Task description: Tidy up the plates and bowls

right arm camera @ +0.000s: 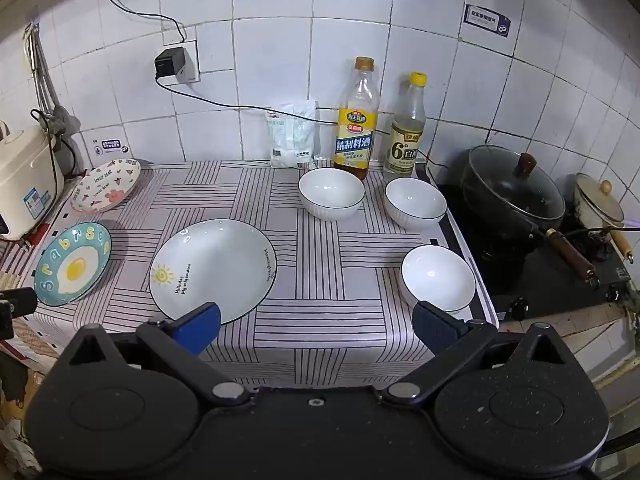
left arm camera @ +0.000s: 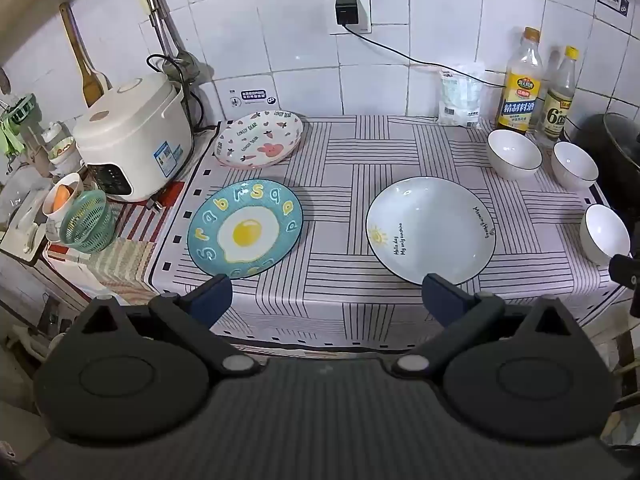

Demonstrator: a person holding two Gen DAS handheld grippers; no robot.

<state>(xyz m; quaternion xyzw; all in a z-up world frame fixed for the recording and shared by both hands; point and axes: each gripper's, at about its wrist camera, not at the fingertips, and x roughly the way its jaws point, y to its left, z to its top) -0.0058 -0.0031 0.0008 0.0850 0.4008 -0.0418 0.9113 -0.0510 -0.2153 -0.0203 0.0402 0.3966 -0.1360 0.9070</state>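
Three plates lie apart on the striped cloth: a teal fried-egg plate (left arm camera: 245, 229) (right arm camera: 73, 264), a pale sun plate (left arm camera: 431, 230) (right arm camera: 213, 271) and a pink-patterned plate (left arm camera: 259, 139) (right arm camera: 106, 185) at the back left. Three white bowls stand upright on the right: two at the back (left arm camera: 514, 153) (right arm camera: 331, 193), (left arm camera: 574, 165) (right arm camera: 415, 202) and one near the front edge (left arm camera: 607, 233) (right arm camera: 438, 277). My left gripper (left arm camera: 326, 300) is open and empty, above the front edge between the teal and sun plates. My right gripper (right arm camera: 316, 326) is open and empty, between the sun plate and the front bowl.
A rice cooker (left arm camera: 134, 138) and a green basket (left arm camera: 88, 220) stand at the left. Two bottles (right arm camera: 356, 120) (right arm camera: 406, 128) and a white bag (right arm camera: 294, 136) stand against the tiled wall. A lidded wok (right arm camera: 516, 196) and a small pot (right arm camera: 598, 204) sit on the stove at the right.
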